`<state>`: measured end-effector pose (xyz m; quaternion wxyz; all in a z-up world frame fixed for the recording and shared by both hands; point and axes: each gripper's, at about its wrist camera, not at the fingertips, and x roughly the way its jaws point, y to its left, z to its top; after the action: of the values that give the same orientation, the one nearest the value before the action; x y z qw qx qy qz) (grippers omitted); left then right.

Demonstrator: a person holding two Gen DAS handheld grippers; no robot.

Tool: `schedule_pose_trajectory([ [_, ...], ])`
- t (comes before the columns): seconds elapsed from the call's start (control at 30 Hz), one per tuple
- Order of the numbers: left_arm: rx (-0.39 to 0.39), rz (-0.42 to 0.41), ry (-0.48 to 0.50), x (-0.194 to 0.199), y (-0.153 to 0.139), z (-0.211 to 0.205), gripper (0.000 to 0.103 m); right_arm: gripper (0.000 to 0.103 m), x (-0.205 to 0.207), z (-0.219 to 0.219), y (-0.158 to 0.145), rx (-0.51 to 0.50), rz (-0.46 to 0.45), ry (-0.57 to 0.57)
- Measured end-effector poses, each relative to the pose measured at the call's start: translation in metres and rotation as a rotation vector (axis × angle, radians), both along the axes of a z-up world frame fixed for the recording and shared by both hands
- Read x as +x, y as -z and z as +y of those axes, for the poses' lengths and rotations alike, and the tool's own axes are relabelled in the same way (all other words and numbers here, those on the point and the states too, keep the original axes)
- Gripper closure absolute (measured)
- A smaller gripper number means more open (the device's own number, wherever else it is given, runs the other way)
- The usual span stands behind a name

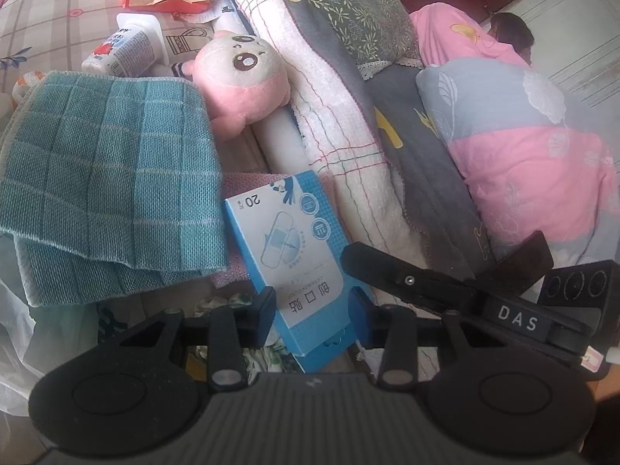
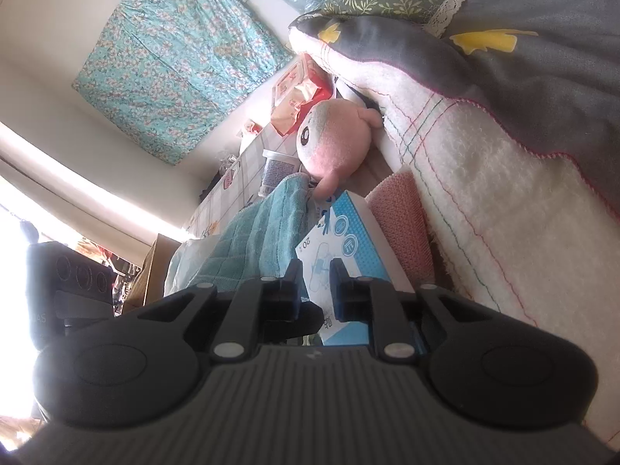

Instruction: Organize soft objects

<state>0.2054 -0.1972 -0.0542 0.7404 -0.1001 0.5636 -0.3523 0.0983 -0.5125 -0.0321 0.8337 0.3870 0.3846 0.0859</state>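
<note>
Left wrist view, from left to right: a teal checked cloth [image 1: 108, 178] lies folded over itself on the bed, with a white tube [image 1: 124, 48] lying just behind it on the checked sheet [image 1: 46, 19]. Right of the cloth sits a pink plush toy [image 1: 240, 81], leaning against a rolled white blanket [image 1: 341, 124]. Below the toy, a blue plaster box [image 1: 286, 240] rests partly on a pink knitted cloth [image 1: 240, 182]. The left gripper [image 1: 312, 306] has its two pads on either side of the box's near end, clamped on it. The right gripper [image 1: 445, 275] reaches in from the right, its tip close to the box. Farther right lie a grey quilt [image 1: 418, 178] and a pink-and-blue duvet [image 1: 523, 162].

Right wrist view: the teal cloth [image 2: 252, 244] is left, the box [image 2: 341, 240] in the middle, the pink cloth [image 2: 403, 224] right of it. The right gripper [image 2: 317, 283] has its pads drawn close together with the box's near edge between them; whether they press on it I cannot tell.
</note>
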Motion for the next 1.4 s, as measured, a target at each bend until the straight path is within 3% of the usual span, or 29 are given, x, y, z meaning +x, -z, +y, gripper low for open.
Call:
schedule_pose_trajectory([
  [0.13,0.027,-0.049,0.013,-0.009,-0.009,-0.001,0.061,0.089,-0.010,0.005,-0.009,-0.034,-0.029,0.019],
  [0.27,0.044,0.002,-0.015,-0.003,0.004,0.007,0.061,0.087,-0.018,-0.006,-0.011,-0.076,-0.023,0.065],
  [0.43,0.046,0.046,-0.030,0.005,0.017,0.013,0.061,0.081,-0.005,-0.016,-0.005,-0.106,0.033,0.044],
  [0.7,0.043,0.092,-0.028,0.021,0.032,0.002,0.061,0.076,0.030,-0.012,0.018,-0.083,0.153,-0.050],
  [1.0,0.043,0.113,-0.039,0.031,0.039,-0.006,0.051,0.072,0.036,-0.020,0.026,-0.005,0.173,-0.069],
  [1.4,0.046,0.024,-0.033,0.008,0.003,-0.003,0.047,0.071,0.013,-0.023,0.002,0.056,0.113,-0.041],
])
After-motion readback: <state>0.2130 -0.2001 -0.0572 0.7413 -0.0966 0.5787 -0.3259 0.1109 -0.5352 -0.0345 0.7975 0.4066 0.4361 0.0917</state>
